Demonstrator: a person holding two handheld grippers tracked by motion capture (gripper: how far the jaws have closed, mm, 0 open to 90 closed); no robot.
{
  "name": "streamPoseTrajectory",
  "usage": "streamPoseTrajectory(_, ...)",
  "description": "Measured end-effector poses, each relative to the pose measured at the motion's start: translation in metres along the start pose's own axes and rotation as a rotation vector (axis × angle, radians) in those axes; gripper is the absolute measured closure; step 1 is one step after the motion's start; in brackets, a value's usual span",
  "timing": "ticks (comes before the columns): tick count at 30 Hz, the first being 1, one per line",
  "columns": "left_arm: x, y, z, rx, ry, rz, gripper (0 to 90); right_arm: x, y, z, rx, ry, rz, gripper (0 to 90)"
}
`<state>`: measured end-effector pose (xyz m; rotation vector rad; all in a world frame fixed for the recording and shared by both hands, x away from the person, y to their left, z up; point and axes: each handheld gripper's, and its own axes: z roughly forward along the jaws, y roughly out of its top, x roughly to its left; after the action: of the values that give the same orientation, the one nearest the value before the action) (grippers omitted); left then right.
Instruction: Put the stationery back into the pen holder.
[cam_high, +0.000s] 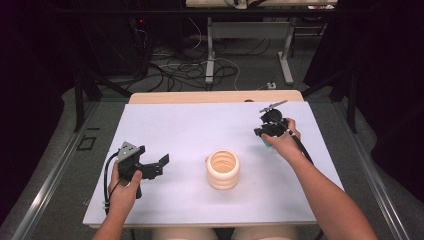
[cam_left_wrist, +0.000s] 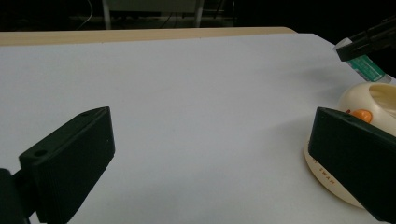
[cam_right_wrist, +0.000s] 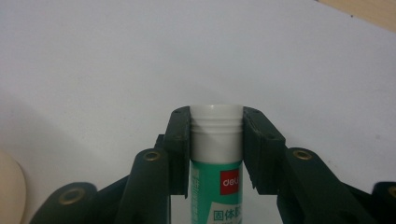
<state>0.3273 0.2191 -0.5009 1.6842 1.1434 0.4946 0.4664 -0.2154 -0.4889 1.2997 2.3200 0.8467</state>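
Observation:
A green and white glue stick (cam_right_wrist: 216, 154) with a white threaded end is clamped between the jaws of my right gripper (cam_right_wrist: 216, 122), which is shut on it. In the high view this right gripper (cam_high: 260, 132) is held over the right side of the white board (cam_high: 190, 125), the glue stick (cam_high: 268, 144) showing teal under the hand. A cream ribbed holder (cam_high: 223, 170) stands at the board's middle. My left gripper (cam_high: 160, 166) is open at the left of the holder with nothing between its jaws. From the left gripper (cam_left_wrist: 210, 140) the holder (cam_left_wrist: 369, 100) appears at the right, with an orange detail.
The white board lies on a wooden table whose far edge (cam_high: 215, 96) shows behind it. Beyond the table are cables (cam_high: 190, 70) on the floor and the metal legs of a desk (cam_high: 210, 55). Bare board stretches between the two grippers.

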Motion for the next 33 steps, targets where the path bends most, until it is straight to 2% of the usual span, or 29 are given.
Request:
streamPoseTrajectory(8,0.001,0.000,-0.001,0.001,0.003,0.006,0.3,0.006,0.004,-0.007,-0.083,0.007,-0.009,65.2)
streamPoseTrajectory(15,0.001,0.000,-0.001,0.000,0.005,0.006,0.3,0.015,0.009,-0.018,-0.151,0.036,-0.018,65.2)
streamPoseTrajectory(22,0.001,0.000,-0.001,-0.002,0.007,0.007,0.3,0.029,0.013,-0.030,-0.218,0.072,-0.034,65.2)
streamPoseTrajectory(33,0.000,0.001,-0.001,-0.011,0.006,0.004,0.4,0.052,0.017,-0.048,-0.293,0.136,-0.058,65.2)
